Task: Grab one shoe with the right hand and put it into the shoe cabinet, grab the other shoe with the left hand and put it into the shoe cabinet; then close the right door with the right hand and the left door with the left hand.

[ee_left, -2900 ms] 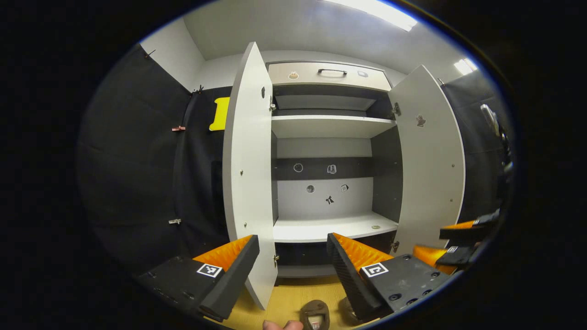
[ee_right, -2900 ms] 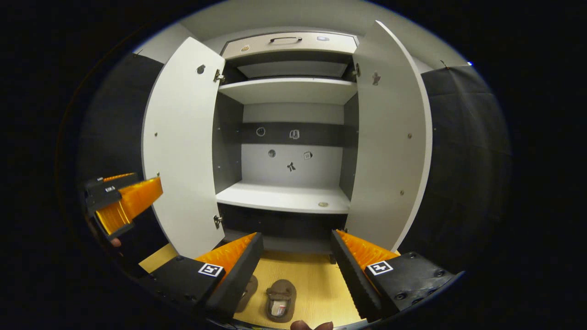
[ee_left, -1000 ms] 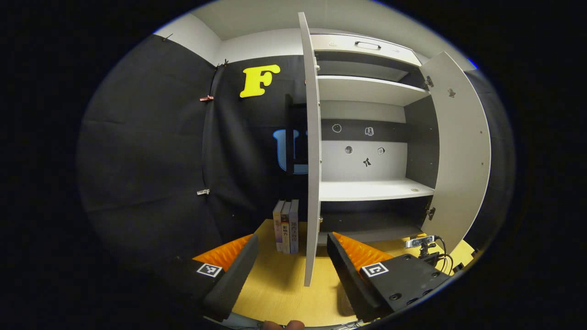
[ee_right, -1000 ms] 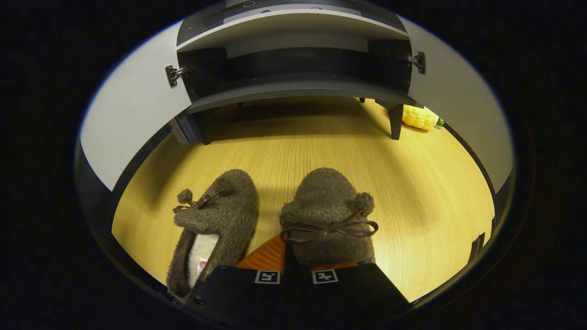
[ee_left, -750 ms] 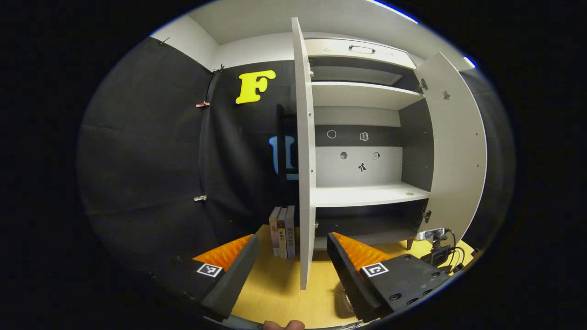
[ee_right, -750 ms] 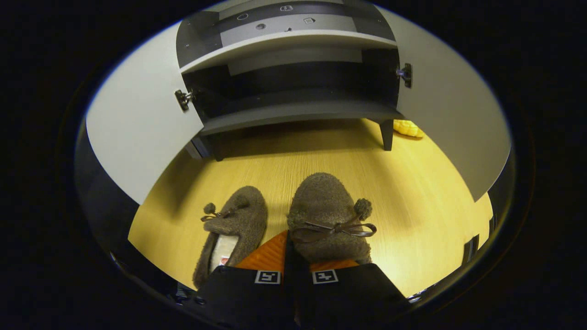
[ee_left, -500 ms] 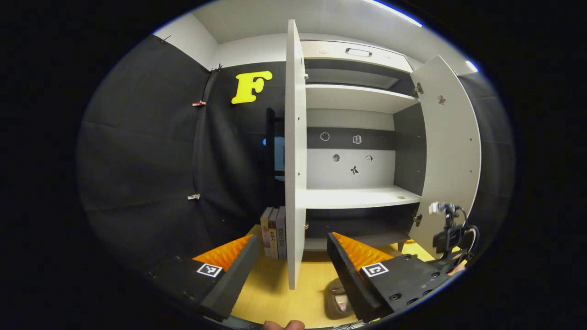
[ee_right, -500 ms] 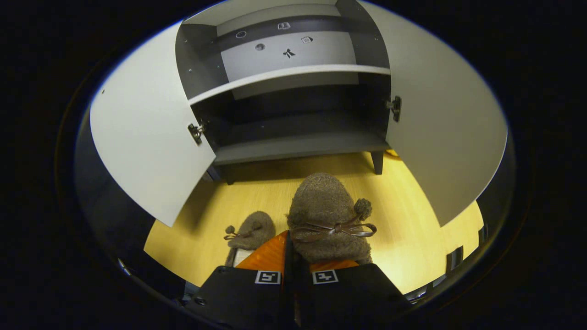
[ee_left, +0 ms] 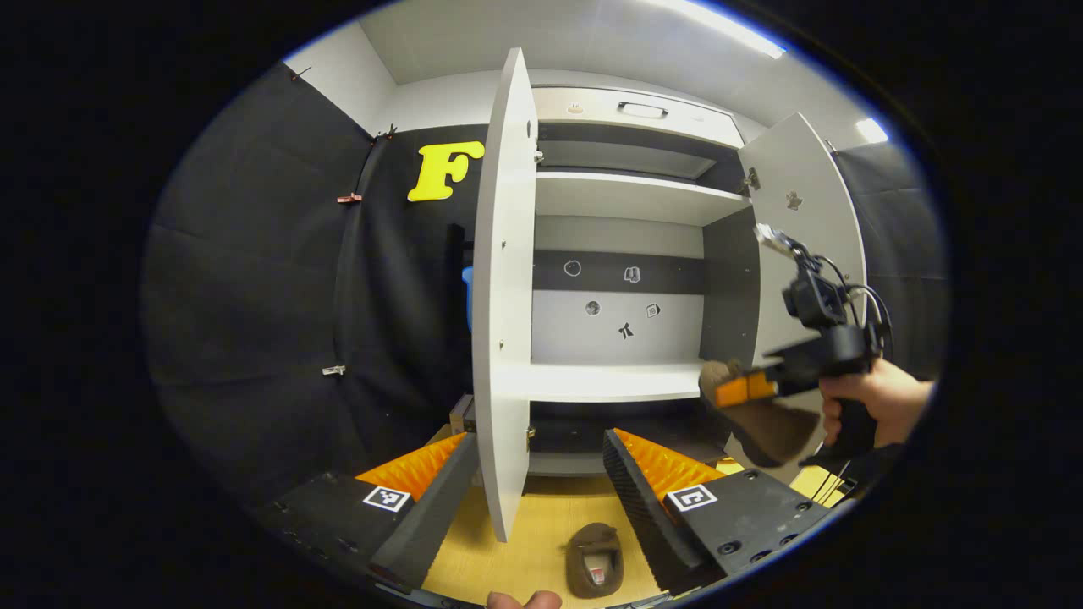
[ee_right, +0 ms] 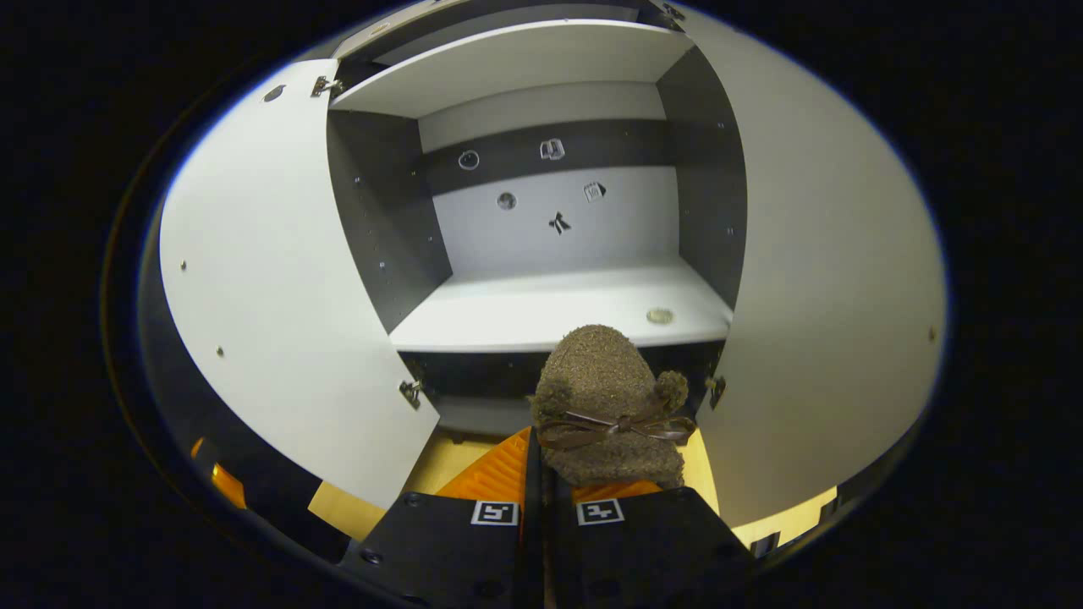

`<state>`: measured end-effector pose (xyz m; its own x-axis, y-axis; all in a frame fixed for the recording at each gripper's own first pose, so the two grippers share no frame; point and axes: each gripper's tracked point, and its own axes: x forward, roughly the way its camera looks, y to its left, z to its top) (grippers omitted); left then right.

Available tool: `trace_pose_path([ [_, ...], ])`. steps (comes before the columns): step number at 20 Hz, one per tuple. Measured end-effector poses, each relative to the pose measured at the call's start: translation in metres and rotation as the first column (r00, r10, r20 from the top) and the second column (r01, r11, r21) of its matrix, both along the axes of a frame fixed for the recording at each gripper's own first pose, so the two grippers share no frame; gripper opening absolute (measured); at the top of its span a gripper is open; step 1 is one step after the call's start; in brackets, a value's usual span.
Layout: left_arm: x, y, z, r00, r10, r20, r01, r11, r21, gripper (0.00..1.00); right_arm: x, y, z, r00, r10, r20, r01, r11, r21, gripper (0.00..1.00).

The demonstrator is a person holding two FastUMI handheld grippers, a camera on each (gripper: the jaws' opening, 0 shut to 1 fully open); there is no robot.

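Note:
My right gripper [ee_right: 550, 474] is shut on the heel of a fuzzy brown slipper [ee_right: 605, 397] with a bow. The slipper hangs in the air just before the front edge of the white middle shelf [ee_right: 541, 313] of the open shoe cabinet. From the left gripper view, that right gripper [ee_left: 744, 389] and its slipper [ee_left: 766, 427] are at the right, held by a hand [ee_left: 871, 402] near the right door [ee_left: 804, 254]. My left gripper [ee_left: 537, 440] is open and holds nothing, facing the edge of the left door [ee_left: 503, 296]. The other slipper [ee_left: 592, 558] lies on the wooden floor below.
Both cabinet doors stand wide open [ee_right: 271, 296] [ee_right: 829, 296]. A small round disc [ee_right: 659, 315] lies on the middle shelf at the right. A drawer with a handle [ee_left: 643, 108] tops the cabinet. Books [ee_left: 464, 414] stand on the floor behind the left door.
My right gripper, shut on one slipper, has lifted it off the floor up to the middle shelf's height. The other slipper stayed on the floor. The left gripper stayed open and swung slightly.

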<state>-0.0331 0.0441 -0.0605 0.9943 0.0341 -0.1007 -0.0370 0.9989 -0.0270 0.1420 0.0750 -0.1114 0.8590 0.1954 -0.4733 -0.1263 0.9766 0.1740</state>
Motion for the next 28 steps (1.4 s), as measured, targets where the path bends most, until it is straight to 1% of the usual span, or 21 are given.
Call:
trace_pose_path([
  [1, 0.001, -0.003, 0.001, 1.0, -0.005, 0.002, 0.005, 1.0, 0.001, 0.94, 0.018, -0.003, 0.013, 1.0, -0.001, 0.017, 0.001, 1.0, -0.012, 0.1],
  [2, 0.002, -0.005, 0.002, 1.0, -0.007, 0.005, 0.007, 1.0, 0.002, 0.92, 0.038, -0.005, 0.025, 0.999, -0.004, 0.032, 0.004, 1.0, -0.012, 0.1],
  [3, 0.003, -0.006, 0.003, 1.0, -0.007, 0.008, 0.007, 1.0, 0.002, 0.94, 0.051, -0.006, 0.032, 0.999, -0.009, 0.042, 0.01, 1.0, -0.01, 0.1],
  [6, 0.005, -0.01, 0.002, 1.0, -0.002, 0.006, 0.002, 1.0, -0.002, 0.95, 0.095, -0.008, 0.044, 0.997, -0.027, 0.065, 0.028, 1.0, -0.011, 0.1],
  [9, 0.011, -0.013, 0.002, 1.0, 0.01, 0.005, -0.01, 1.0, -0.006, 0.95, 0.134, -0.008, 0.044, 0.997, -0.033, 0.075, 0.035, 0.999, -0.018, 0.1],
  [12, 0.019, -0.013, 0.005, 1.0, 0.029, 0.008, -0.029, 0.999, -0.019, 0.95, 0.178, -0.009, 0.044, 0.994, -0.062, 0.088, 0.062, 0.998, 0.006, 0.1],
  [16, 0.026, -0.009, 0.004, 0.999, 0.053, 0.011, -0.053, 0.998, -0.036, 0.95, 0.229, -0.014, 0.027, 0.991, -0.102, 0.092, 0.102, 0.995, 0.003, 0.1],
  [19, 0.028, -0.006, -0.002, 0.998, 0.069, -0.005, -0.069, 0.997, -0.025, 0.95, 0.258, -0.017, 0.009, 0.989, -0.124, 0.081, 0.124, 0.992, 0.007, 0.1],
  [21, 0.028, -0.003, -0.007, 0.997, 0.081, -0.018, -0.082, 0.997, -0.016, 0.95, 0.272, -0.02, -0.007, 0.989, -0.13, 0.069, 0.131, 0.991, -0.012, 0.1],
  [25, 0.031, 0.0, -0.017, 0.993, 0.105, -0.046, -0.105, 0.994, -0.006, 0.95, 0.29, -0.019, -0.029, 0.99, -0.129, 0.056, 0.132, 0.99, -0.051, 0.1],
  [28, 0.03, 0.0, -0.013, 0.992, 0.119, -0.034, -0.12, 0.993, -0.02, 0.95, 0.298, -0.017, -0.044, 0.989, -0.145, 0.02, 0.146, 0.989, -0.038, 0.1],
])
